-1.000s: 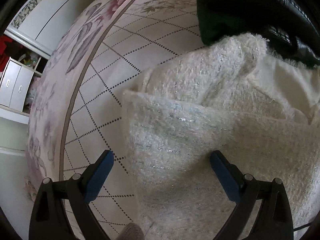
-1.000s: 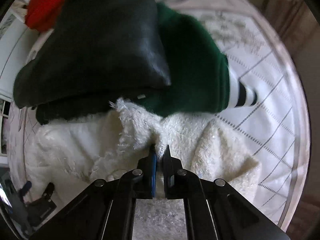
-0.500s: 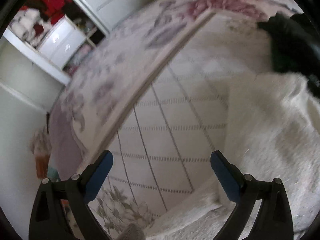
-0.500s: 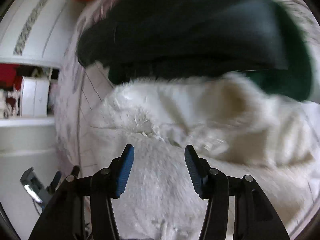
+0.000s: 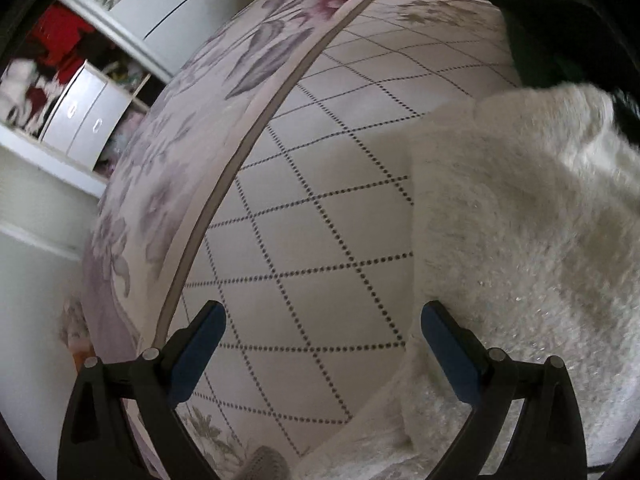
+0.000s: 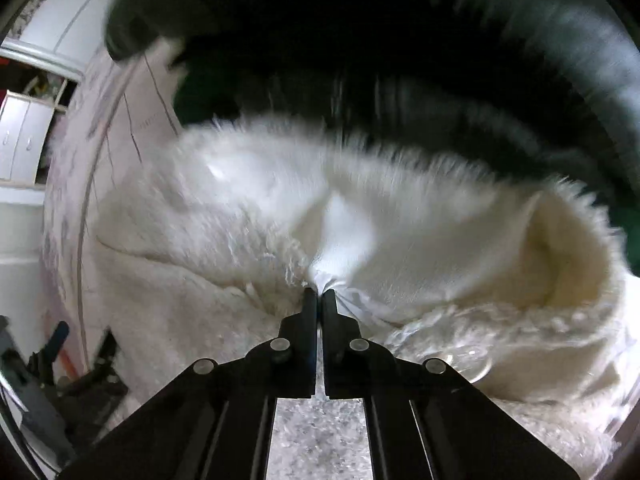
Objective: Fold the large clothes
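A fluffy white garment [image 5: 520, 240] lies on a bed with a quilted dotted-grid cover [image 5: 320, 208]. In the left wrist view my left gripper [image 5: 320, 320] is open and empty, over the bare cover, with the garment's left edge by its right finger. In the right wrist view my right gripper [image 6: 319, 296] is shut on a pinch of the white garment [image 6: 360, 220], whose smooth lining bunches at the fingertips. The left gripper also shows in the right wrist view [image 6: 80, 356] at the lower left.
A black jacket [image 6: 400, 60] and a green garment [image 6: 192, 100] lie just beyond the white one. White drawers [image 5: 84, 124] and a wardrobe [image 5: 180, 8] stand past the bed's floral edge [image 5: 168, 168].
My right gripper opened half a second ago and has shut again on the garment's lining. My left gripper moved left off the garment and stayed open.
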